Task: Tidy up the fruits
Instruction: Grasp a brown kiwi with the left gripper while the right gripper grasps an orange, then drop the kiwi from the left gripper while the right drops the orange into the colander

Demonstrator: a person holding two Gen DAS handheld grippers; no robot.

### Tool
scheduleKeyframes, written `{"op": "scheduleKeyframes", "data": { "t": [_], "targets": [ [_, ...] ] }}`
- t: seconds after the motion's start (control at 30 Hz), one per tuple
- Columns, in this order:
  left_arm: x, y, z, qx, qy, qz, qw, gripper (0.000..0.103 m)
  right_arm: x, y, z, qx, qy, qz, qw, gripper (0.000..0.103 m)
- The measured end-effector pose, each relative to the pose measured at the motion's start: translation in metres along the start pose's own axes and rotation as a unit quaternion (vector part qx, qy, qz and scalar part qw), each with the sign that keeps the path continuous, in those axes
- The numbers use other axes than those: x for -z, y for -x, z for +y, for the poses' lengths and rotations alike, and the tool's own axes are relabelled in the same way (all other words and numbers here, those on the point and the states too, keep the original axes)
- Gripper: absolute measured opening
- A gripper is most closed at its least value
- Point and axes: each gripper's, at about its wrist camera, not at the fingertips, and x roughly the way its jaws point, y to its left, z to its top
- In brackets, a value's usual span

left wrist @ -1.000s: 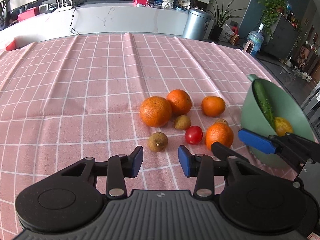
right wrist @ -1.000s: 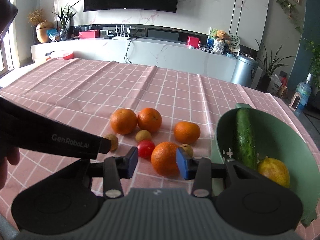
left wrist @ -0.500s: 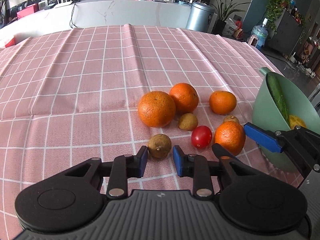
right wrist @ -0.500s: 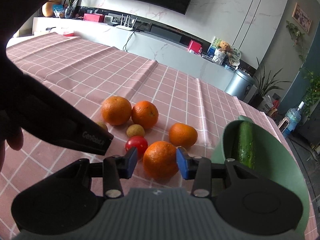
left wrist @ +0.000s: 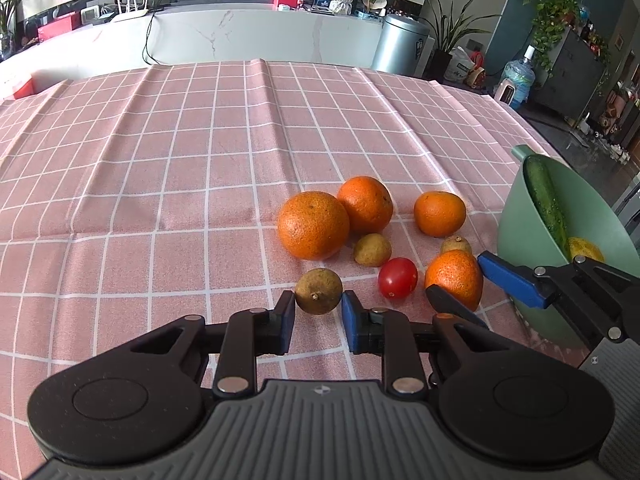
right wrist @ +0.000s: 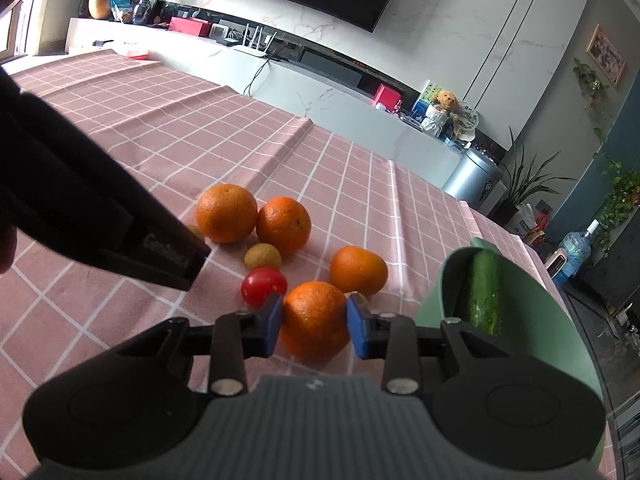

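My left gripper (left wrist: 318,312) is open, its blue pads on either side of a small brown round fruit (left wrist: 319,291) on the pink checked cloth; contact is not certain. My right gripper (right wrist: 314,320) is open around the nearest orange (right wrist: 314,320), pads close to or touching its sides. The same orange (left wrist: 454,278) shows in the left wrist view with the right gripper (left wrist: 472,284) about it. Three more oranges (left wrist: 313,225) (left wrist: 366,204) (left wrist: 439,214), a red tomato (left wrist: 398,278) and two small brown fruits (left wrist: 372,250) (left wrist: 456,245) lie nearby.
A green bowl (left wrist: 520,232) at the right holds a cucumber (left wrist: 546,200) and a yellow fruit (left wrist: 584,249). It also shows in the right wrist view (right wrist: 568,320). The left gripper's black body (right wrist: 100,216) crosses the left of the right wrist view.
Both grippers have moved forward. The left one now has the small brown fruit between its pads; the right one now has the nearest orange between its pads.
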Motion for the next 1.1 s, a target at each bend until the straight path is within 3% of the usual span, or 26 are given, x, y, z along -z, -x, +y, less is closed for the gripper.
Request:
{"op": "scheduleKeyframes", "data": {
  "t": [0.33,0.63,0.9,1.1],
  "targets": [
    [0.005,0.034,-0.008,-0.001,0.008,-0.026,0.9996,0.028,-0.011,0.037,-0.020,-0.020,-0.021,-0.033,0.999,0.030],
    [-0.007,0.071,-0.042,0.037,0.008,-0.056,0.9977,0.028,-0.018,0.086,-0.072,-0.037,-0.085,-0.057,0.994,0.029],
    [-0.026,0.072,-0.099,0.073,-0.049,-0.053,0.9947,0.028,-0.001,0.105,-0.137,-0.055,-0.155,-0.022,0.986,0.030],
    [-0.042,0.048,-0.139,0.090,-0.090,-0.015,0.9918,0.028,0.015,0.091,-0.179,-0.079,-0.200,0.028,0.976,0.030]
  ]
}}
